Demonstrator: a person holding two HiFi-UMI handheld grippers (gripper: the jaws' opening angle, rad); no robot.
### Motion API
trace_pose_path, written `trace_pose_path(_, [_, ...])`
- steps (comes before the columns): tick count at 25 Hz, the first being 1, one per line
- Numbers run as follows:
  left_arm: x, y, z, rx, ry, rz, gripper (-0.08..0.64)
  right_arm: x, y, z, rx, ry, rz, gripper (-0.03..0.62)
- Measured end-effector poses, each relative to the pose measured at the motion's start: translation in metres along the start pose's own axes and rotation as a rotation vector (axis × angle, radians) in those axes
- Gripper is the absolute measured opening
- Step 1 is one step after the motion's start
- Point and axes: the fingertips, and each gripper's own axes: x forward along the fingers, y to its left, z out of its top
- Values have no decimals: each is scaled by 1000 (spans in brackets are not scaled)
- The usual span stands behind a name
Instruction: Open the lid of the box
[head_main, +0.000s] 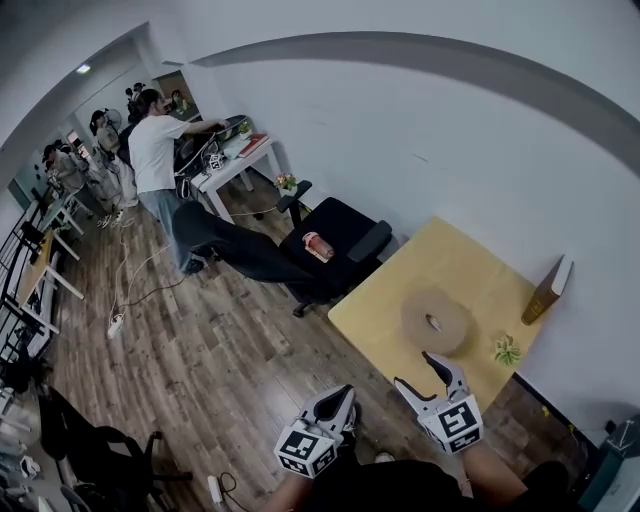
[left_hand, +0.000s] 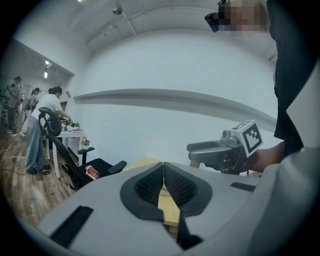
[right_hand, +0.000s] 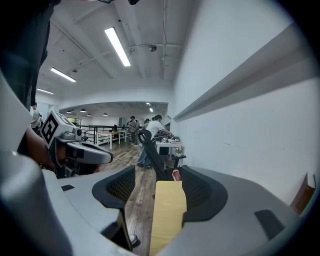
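Cardboard box (head_main: 450, 336) beyond my right tongs (head_main: 413, 368), lid (head_main: 432, 314) on. Right tongs spread, empty; left tongs (head_main: 340, 398) pressed together. Risk: unbraced box slides across desk (head_main: 470, 268).

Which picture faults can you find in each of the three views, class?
Head view: the fisheye bends the wall's grey band into an arc. Left gripper view: a black vignette rings the frame. Right gripper view: the ceiling light burns out white.
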Motion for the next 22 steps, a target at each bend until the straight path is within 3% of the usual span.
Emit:
trace_pose_path(9, [51,62,20,17,17,-74,19,59,-35,24,31,8,-73,305])
trace_pose_path(22, [130,101,42,68,52,-302,20,100,-89,7,126,99,-263,311])
